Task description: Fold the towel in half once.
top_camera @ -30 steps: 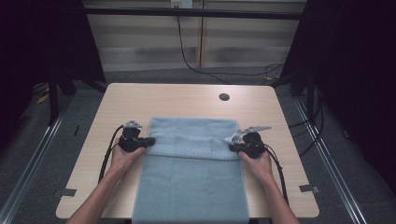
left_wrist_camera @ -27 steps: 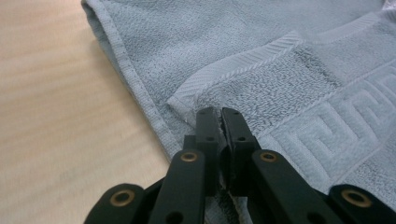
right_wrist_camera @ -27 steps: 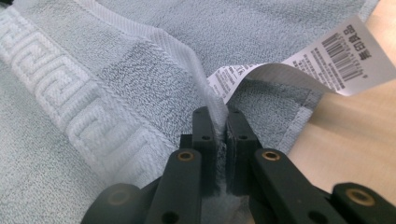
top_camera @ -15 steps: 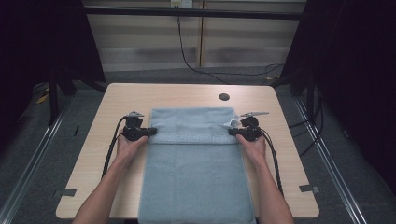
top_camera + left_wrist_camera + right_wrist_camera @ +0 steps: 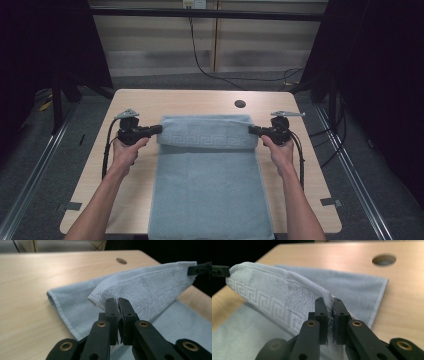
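Draped over the near edge of the worktop (image 5: 300, 165), the pale blue towel (image 5: 210, 195) looks soft, light and limp, best taken at corners, as the left gripper (image 5: 156, 129) and right gripper (image 5: 253, 130) clench its far, Greek-key-bordered hem, raised above the rest.

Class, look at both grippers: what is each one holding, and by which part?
Both hold the light blue towel. The left gripper pinches one corner of its patterned end, the right gripper the opposite corner, with that end lifted off the table.
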Available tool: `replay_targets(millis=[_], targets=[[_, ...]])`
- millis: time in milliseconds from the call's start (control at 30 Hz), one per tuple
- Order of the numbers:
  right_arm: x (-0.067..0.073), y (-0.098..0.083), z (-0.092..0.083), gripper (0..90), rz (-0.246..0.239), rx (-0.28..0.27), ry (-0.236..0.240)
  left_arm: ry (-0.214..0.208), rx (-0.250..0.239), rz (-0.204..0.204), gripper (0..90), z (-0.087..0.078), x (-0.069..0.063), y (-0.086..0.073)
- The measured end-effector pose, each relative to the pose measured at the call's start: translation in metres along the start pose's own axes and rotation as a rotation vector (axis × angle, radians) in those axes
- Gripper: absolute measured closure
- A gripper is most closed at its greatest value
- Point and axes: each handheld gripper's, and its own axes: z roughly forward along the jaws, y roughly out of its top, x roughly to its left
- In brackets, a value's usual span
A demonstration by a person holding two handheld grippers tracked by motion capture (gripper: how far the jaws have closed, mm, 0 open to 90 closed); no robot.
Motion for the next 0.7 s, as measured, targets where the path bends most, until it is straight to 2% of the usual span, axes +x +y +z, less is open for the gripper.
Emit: replay_targets(millis=[167,200,267,433,500,533,600,667,700], targets=[[0.015,0.024,-0.029,84.7,-0.060,-0.074,0.020,-0.046,-0.065,0.047,86.9,-0.025,-0.016,0.026],[0.018,0.028,-0.035,84.7,-0.065,-0.089,0.026,-0.044,-0.084,0.064,86.9,-0.030,-0.020,0.030],[0.025,0.035,-0.046,84.7,-0.082,-0.123,0.059,-0.053,-0.097,0.079,87.0,-0.041,-0.029,0.035],[0.037,0.040,-0.073,84.7,-0.117,-0.170,0.085,-0.094,-0.152,0.117,86.9,-0.070,-0.051,0.035],[0.043,0.040,-0.085,84.7,-0.132,-0.184,0.093,-0.104,-0.170,0.120,86.9,-0.081,-0.059,0.035],[0.046,0.040,-0.090,84.7,-0.142,-0.195,0.103,-0.114,-0.181,0.140,86.9,-0.086,-0.063,0.035],[0.053,0.039,-0.100,84.7,-0.156,-0.207,0.109,-0.126,-0.182,0.137,86.8,-0.093,-0.070,0.032],[0.059,0.036,-0.108,84.6,-0.172,-0.211,0.114,-0.125,-0.169,0.156,86.8,-0.097,-0.074,0.025],[0.062,0.032,-0.111,84.6,-0.176,-0.208,0.117,-0.135,-0.161,0.143,86.8,-0.097,-0.074,0.019]])
